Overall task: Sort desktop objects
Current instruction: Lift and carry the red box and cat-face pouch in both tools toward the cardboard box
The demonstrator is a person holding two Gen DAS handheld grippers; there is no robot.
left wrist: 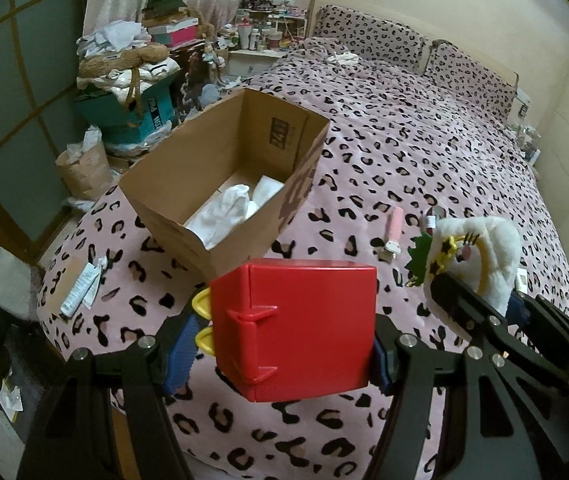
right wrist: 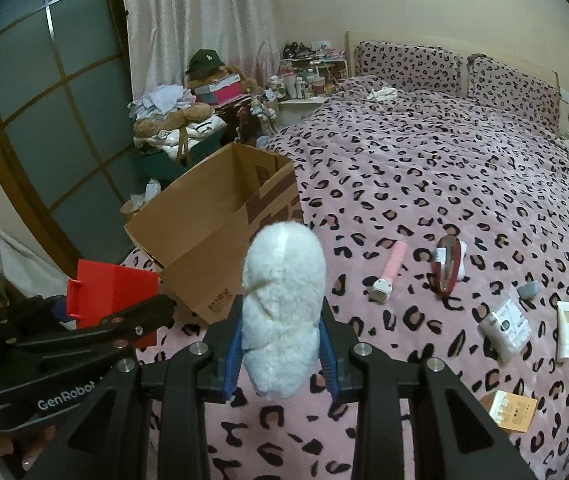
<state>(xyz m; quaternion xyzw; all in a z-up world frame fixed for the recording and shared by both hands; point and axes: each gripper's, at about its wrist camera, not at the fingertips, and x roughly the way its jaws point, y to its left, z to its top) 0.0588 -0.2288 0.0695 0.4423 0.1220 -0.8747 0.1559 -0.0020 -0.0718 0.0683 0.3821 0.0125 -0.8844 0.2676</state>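
Note:
My left gripper (left wrist: 284, 344) is shut on a red plastic box (left wrist: 296, 320) with yellow tabs, held above the leopard-print bed. The box also shows in the right wrist view (right wrist: 110, 292). My right gripper (right wrist: 282, 352) is shut on a white plush toy (right wrist: 282, 308); it also shows in the left wrist view (left wrist: 480, 256), to the right of the red box. An open cardboard box (left wrist: 220, 176) with white cloth inside stands just beyond both grippers, and shows in the right wrist view (right wrist: 212, 232).
On the bed lie a pink tool (right wrist: 388, 272), a red hair clip (right wrist: 448, 264), a white packet (right wrist: 504, 328), a white tube (right wrist: 564, 330), an orange card (right wrist: 512, 410) and a tube at the left (left wrist: 80, 288). Cluttered shelves and piles stand beyond the bed's left edge.

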